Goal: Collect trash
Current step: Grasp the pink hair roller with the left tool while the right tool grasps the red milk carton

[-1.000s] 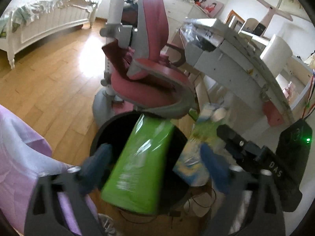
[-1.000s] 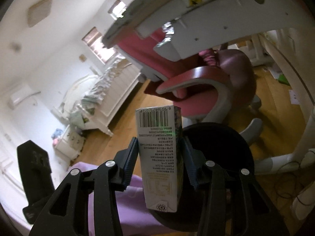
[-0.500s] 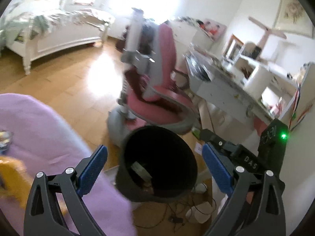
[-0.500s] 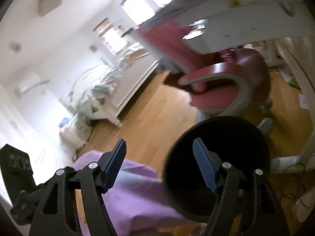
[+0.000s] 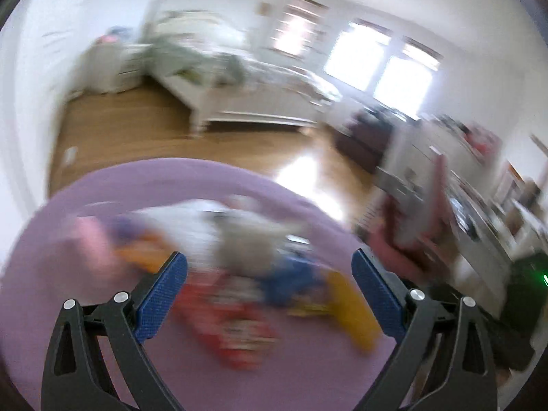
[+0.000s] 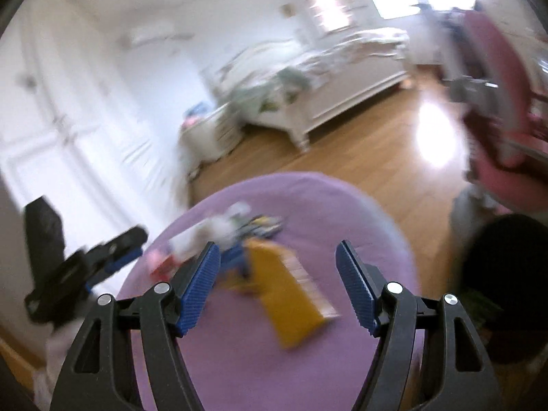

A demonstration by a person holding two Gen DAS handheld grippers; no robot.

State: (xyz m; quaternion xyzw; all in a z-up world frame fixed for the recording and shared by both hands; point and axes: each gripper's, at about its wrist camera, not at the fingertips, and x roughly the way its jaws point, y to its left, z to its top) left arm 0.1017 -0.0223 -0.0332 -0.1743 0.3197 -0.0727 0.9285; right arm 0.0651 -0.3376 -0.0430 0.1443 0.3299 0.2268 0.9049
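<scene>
Both views are motion-blurred. A round purple-covered table [image 5: 85,308] [image 6: 376,212] holds a pile of trash: a yellow box [image 5: 349,308] [image 6: 291,294], a red packet [image 5: 239,335], a blue packet [image 5: 291,281], white and pink wrappers [image 5: 191,226]. My left gripper [image 5: 269,291] is open and empty above the pile. My right gripper [image 6: 277,284] is open and empty over the yellow box. The black bin [image 6: 507,267] stands at the right in the right wrist view. The left gripper also shows there [image 6: 113,250] at the left.
A pink and grey desk chair [image 5: 407,226] [image 6: 496,109] stands right of the table. A white bed [image 5: 246,89] [image 6: 325,78] is at the back across the wooden floor. A desk with clutter [image 5: 486,212] is at the far right.
Both grippers dropped their cartons into the bin, the green one from the left and the white one from the right, opened, then swung left from the bin to the purple table.
</scene>
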